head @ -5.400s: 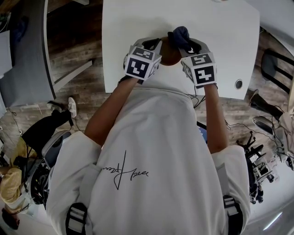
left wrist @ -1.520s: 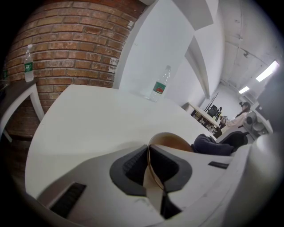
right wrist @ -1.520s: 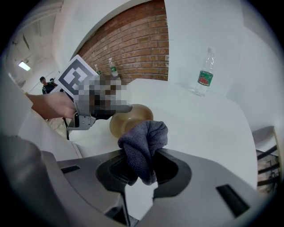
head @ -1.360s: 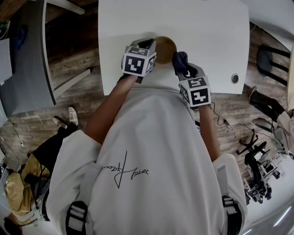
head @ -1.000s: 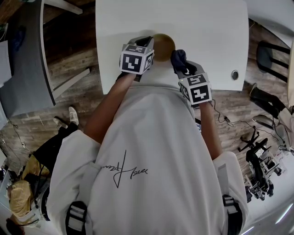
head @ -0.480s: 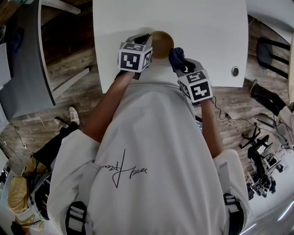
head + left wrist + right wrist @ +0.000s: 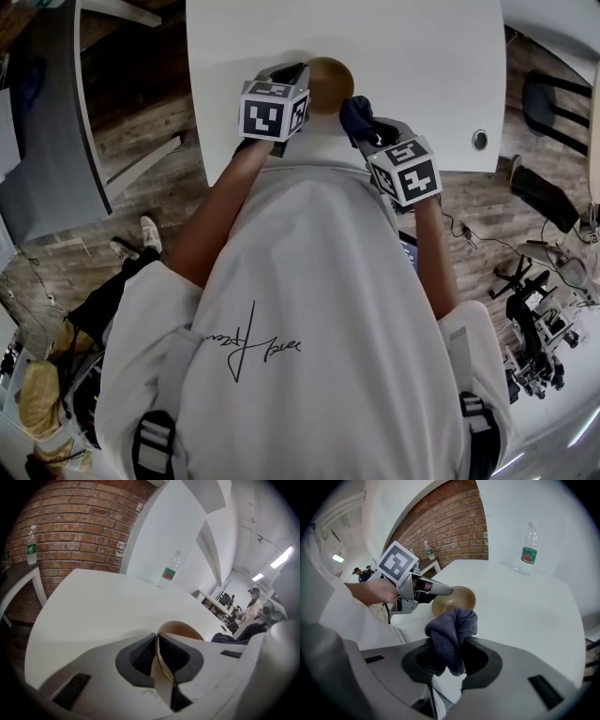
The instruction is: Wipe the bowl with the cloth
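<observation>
A tan bowl point(image 7: 330, 84) sits near the front edge of the white table point(image 7: 422, 47). My left gripper point(image 7: 295, 75) has its jaws on the bowl's near left rim. In the left gripper view the thin rim point(image 7: 180, 630) runs between the pads of the left gripper point(image 7: 158, 656), and the jaws are opening slightly. The right gripper point(image 7: 370, 127) is shut on a bunched dark blue cloth point(image 7: 357, 112), just right of the bowl and outside it. In the right gripper view the cloth point(image 7: 452, 634) sticks up from the jaws in front of the bowl point(image 7: 454, 599).
A water bottle point(image 7: 528, 550) stands at the far side of the table. A second bottle point(image 7: 31, 545) stands on a dark side table by the brick wall. A round cable hole point(image 7: 480, 141) is at the table's right front. A dark chair point(image 7: 553, 112) stands to the right.
The cloth, earlier over the bowl, now sits out of it to the right. In the last second both grippers and the bowl shifted only slightly.
</observation>
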A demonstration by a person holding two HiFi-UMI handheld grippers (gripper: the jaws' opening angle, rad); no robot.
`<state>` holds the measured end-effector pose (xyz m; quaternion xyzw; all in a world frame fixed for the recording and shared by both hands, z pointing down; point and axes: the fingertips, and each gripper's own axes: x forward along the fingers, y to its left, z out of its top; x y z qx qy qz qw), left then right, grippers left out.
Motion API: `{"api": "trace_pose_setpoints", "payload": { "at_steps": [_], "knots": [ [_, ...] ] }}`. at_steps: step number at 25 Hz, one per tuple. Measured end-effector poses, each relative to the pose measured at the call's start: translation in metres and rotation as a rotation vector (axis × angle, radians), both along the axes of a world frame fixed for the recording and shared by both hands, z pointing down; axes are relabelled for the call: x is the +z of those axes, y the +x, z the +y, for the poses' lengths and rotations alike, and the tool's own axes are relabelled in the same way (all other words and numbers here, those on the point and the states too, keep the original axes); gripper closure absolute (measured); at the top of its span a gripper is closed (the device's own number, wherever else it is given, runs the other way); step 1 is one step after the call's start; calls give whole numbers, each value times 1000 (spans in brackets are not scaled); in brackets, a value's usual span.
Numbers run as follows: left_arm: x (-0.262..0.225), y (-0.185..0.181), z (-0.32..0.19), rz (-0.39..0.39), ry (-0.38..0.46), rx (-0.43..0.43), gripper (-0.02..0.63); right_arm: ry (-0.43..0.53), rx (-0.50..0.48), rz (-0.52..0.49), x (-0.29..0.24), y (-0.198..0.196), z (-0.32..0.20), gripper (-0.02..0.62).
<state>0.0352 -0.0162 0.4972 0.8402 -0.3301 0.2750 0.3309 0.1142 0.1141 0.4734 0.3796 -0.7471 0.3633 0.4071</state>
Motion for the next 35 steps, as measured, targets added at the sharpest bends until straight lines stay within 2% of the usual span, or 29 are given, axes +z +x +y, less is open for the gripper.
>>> {"api": "trace_pose_setpoints", "payload": {
  "at_steps": [3,4,11,16,27,32,35],
  "knots": [
    [-1,-3,-1,4,0,-1,563,-7,14,-34,-2,0,2,511],
    [-1,-3,-1,1,6,5,540,-7,18,-38,-1,0,2,511],
    [-6,-6,2,-10,39,46,469,8,2,-16,-2,-4,1,511],
    [-19,-11,3,-31,96,72,469,23,6,-10,-6,-5,3,511],
    [-70,-23,5,70,157,52,469,106,56,-41,-31,-11,2,511],
    [-92,-23,14,59,232,111,469,180,74,-92,-53,-16,-6,511],
    [-111,-27,21,85,267,142,474,237,109,-123,-69,-20,-13,511]
  ]
}}
